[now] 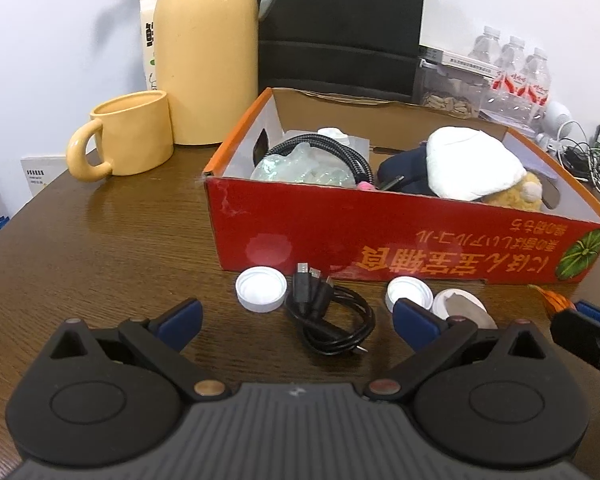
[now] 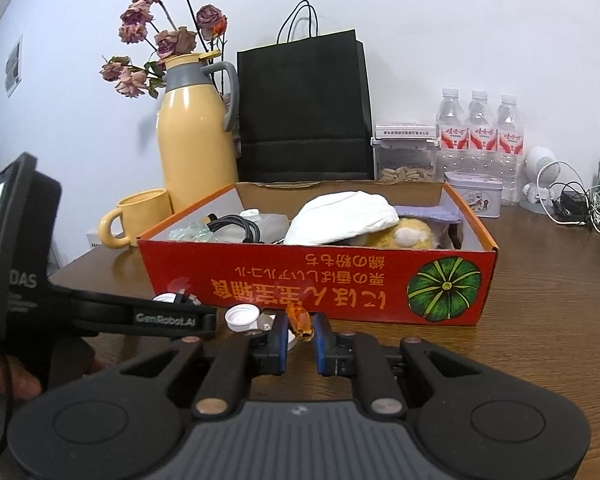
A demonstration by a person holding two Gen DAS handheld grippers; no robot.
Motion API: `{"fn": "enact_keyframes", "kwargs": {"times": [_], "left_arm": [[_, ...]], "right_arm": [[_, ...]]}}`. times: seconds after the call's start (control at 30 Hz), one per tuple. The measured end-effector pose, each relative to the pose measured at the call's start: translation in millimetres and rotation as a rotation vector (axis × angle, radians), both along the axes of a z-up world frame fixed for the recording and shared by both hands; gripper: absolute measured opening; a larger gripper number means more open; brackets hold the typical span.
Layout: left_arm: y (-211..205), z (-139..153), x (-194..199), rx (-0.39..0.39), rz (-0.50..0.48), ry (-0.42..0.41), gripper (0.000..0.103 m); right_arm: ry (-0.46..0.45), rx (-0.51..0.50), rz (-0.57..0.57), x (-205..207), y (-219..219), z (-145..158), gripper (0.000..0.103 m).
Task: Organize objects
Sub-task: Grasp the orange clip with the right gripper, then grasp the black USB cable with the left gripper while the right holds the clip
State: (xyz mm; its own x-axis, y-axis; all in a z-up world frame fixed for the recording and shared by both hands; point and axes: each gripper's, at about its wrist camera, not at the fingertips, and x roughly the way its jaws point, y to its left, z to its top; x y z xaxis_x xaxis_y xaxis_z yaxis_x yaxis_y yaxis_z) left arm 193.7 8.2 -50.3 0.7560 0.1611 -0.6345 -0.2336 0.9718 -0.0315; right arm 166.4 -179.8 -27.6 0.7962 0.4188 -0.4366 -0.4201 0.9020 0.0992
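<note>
One orange piece (image 2: 299,322) between right fingers (image 2: 321,336).

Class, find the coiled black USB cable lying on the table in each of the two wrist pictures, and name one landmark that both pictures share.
Left wrist: black USB cable lies centre, before the red box, between two white caps.
Right wrist: only its plugs peek over the left gripper's arm, left of centre.
Shared landmark: the red box.

Two low wrist views – shared red box (image 1: 400,236)
</note>
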Motion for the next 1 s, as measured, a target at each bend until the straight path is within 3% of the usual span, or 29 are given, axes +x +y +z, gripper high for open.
{"fn": "enact_keyframes", "kwargs": {"times": [0.13, 0.33, 0.5, 0.53, 1.0], "left_arm": [[-0.2, -1.5, 1.6, -0.001, 0.007, 0.004, 0.1], [-3.3, -1.6, 0.2, 0.006, -0.018, 0.002, 0.07], [-6.7, -0.8, -5.3, 0.004, -0.043, -0.013, 0.058], [-7.4, -0.5, -6.7, 0.0, -0.052, -0.018, 0.046], [-8.1, 5.1, -29.4, 0.003, -0.07, -0.073, 0.043]], "right_arm": [[0.001, -0.003, -0.001, -0.6, 0.5, -0.9, 0.012], [0.006, -0.014, 0.002, -1.0, 2.1, -3.0, 0.012], [0.005, -0.021, 0.006, -1.0, 4.8, -3.6, 0.012], [0.004, -0.022, 0.006, -1.1, 5.0, -3.8, 0.012], [-0.008, -0.025, 0.009, -3.6, 5.3, -3.2, 0.012]]}}
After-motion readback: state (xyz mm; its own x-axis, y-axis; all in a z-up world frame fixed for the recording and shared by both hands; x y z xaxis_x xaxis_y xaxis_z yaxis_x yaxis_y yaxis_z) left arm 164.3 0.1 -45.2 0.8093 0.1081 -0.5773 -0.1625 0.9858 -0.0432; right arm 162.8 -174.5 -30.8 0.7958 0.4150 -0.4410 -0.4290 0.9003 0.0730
